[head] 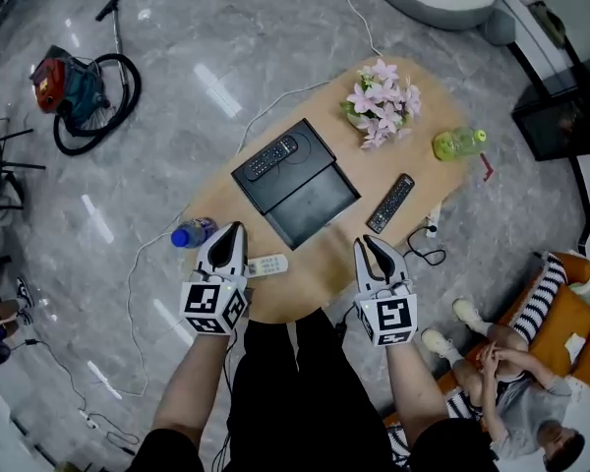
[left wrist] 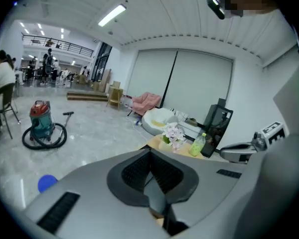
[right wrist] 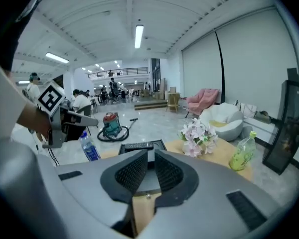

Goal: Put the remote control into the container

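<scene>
Your left hand-held gripper (head: pixel 234 232) is closed with nothing in it. Your right hand-held gripper (head: pixel 367 246) has its jaws a narrow slit apart, also empty. Both hover over the near edge of the tabletop (head: pixel 428 170). 1 black remote control (head: pixel 272 157) lies on the far-left part of the black container (head: pixel 310 200) at the middle of the tabletop. A 2nd black remote (head: pixel 390 203) lies on the tabletop just right of the container, not touching it. A white remote (head: pixel 265 265) lies near your left hand-held gripper, with a blue bottle (head: pixel 192 232) at the tabletop's left edge. Pink flowers (head: pixel 382 101) and a green bottle (head: pixel 458 143) sit at the far right.
</scene>
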`<state>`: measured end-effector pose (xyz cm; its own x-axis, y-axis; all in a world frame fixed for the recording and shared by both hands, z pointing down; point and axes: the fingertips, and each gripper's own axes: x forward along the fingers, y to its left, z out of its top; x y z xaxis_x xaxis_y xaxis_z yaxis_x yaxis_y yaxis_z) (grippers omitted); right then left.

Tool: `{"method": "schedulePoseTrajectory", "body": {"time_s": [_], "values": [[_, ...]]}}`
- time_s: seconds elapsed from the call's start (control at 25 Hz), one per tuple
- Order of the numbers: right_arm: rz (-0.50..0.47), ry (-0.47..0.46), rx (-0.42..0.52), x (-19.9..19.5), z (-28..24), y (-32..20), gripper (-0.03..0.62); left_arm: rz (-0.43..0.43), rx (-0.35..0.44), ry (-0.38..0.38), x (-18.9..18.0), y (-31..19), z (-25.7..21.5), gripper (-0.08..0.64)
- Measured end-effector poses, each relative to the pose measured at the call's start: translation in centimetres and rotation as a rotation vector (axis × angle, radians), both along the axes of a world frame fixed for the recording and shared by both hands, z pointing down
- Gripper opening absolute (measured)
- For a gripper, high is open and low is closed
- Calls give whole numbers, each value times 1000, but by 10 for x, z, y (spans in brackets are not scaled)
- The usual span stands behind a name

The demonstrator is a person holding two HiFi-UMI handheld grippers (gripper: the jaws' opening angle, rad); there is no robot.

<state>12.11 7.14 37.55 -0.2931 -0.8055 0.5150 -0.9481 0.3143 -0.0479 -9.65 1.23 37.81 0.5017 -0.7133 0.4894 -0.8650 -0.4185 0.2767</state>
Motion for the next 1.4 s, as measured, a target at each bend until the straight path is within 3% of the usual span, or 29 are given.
{"method": "schedulePoseTrajectory", "body": {"time_s": [0.16, 0.48, 0.76, 1.12, 1.4], "values": [[-12, -46, 70, -7, -50, -3, 48, 84, 88, 8, 7, 15, -59, 8], [-9, -53, 67, -17, -79, 13, 46, 78, 96, 75, -22, 43, -104, 6], [-19, -65, 40, -54, -67, 24, 46, 158, 117, 46, -41, 57, -105, 8], [-190, -2, -60, -138, -12, 30, 49, 166, 59, 26, -90, 88, -76, 8], [-248, 68, -90, -163, -1, 13, 49, 144, 46, 20, -131, 106, -74, 8]]}}
